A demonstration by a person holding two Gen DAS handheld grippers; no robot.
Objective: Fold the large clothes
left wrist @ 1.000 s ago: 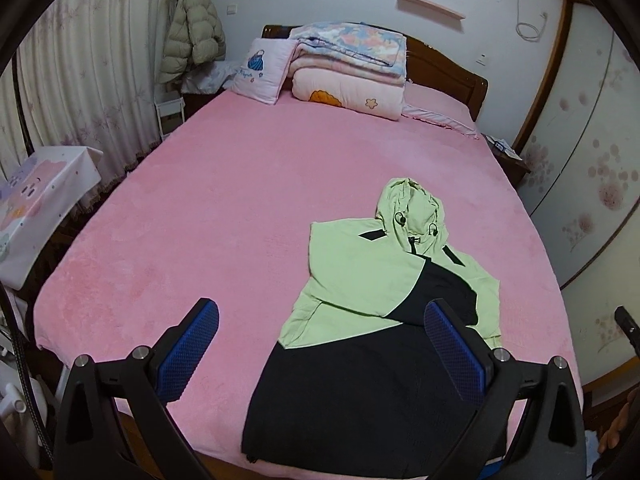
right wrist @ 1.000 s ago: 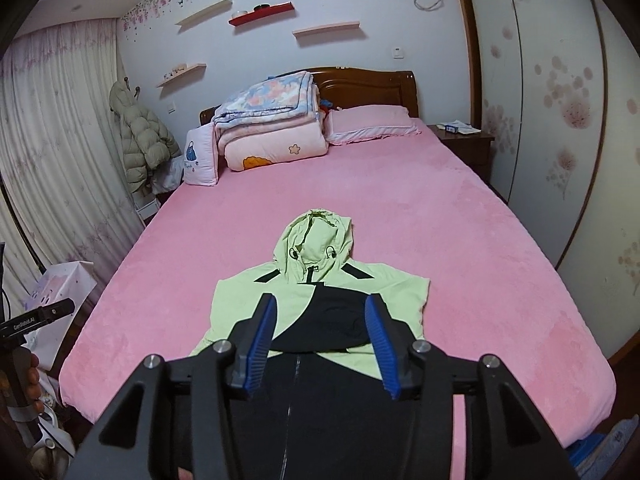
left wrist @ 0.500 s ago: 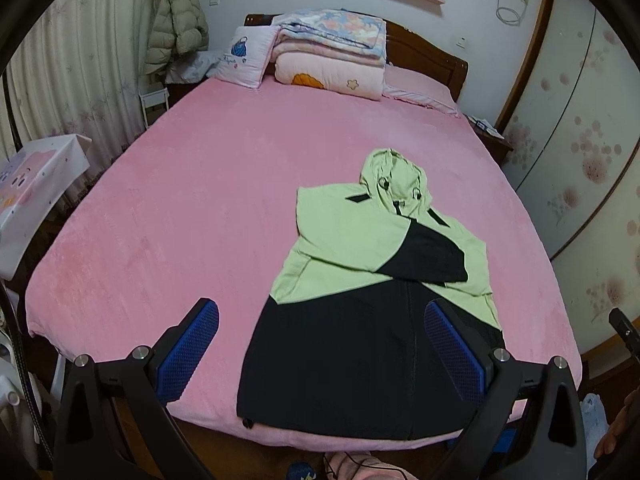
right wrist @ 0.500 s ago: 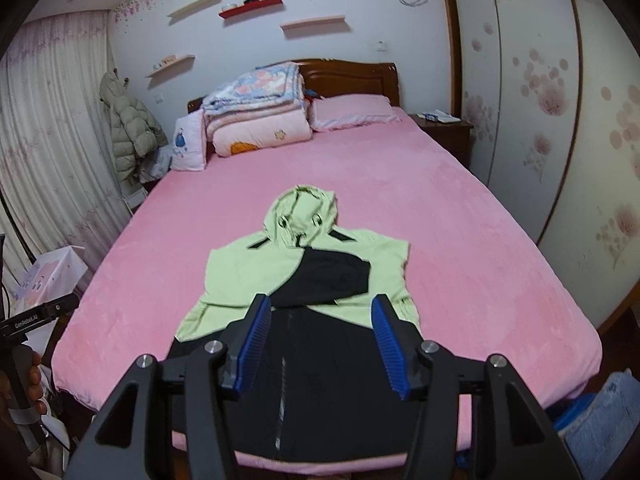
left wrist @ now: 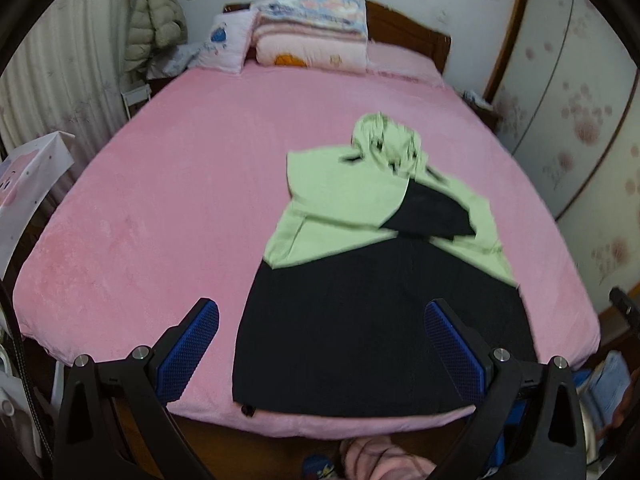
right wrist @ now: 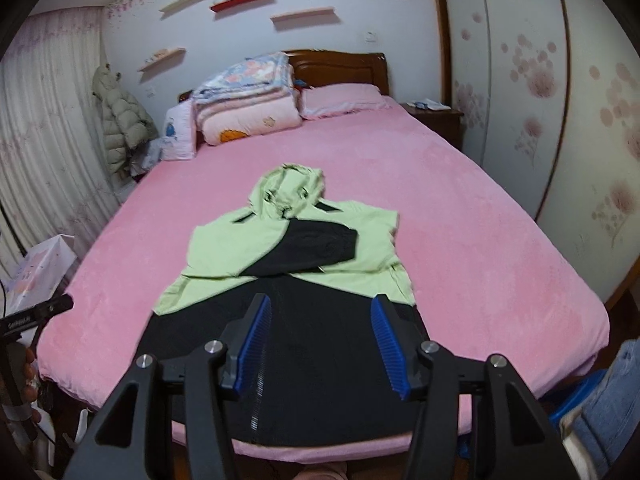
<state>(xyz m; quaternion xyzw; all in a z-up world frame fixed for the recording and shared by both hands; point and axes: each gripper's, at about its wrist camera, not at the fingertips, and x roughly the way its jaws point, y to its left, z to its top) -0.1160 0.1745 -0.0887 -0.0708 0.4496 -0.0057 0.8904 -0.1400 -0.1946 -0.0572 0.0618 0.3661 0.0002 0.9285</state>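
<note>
Both sleeves are already crossed over the chest of the hooded jacket (right wrist: 280, 300), which lies flat on the bed (right wrist: 460, 220) just ahead of and below both tools. The left hand-held gripper (left wrist: 320, 344) gapes wide and empty; the right hand-held gripper (right wrist: 322, 340) (jaws just been widening) holds nothing. The hem-to-hood fold remains.

each gripper (left wrist: 320, 346) (right wrist: 322, 338) is black, with ribbed blue pads and silver screws.

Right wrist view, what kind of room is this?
A home bedroom, most likely: a big bed with a pink cover, folded quilts and a pillow at the headboard, a puffer coat hanging by the curtain.
</note>
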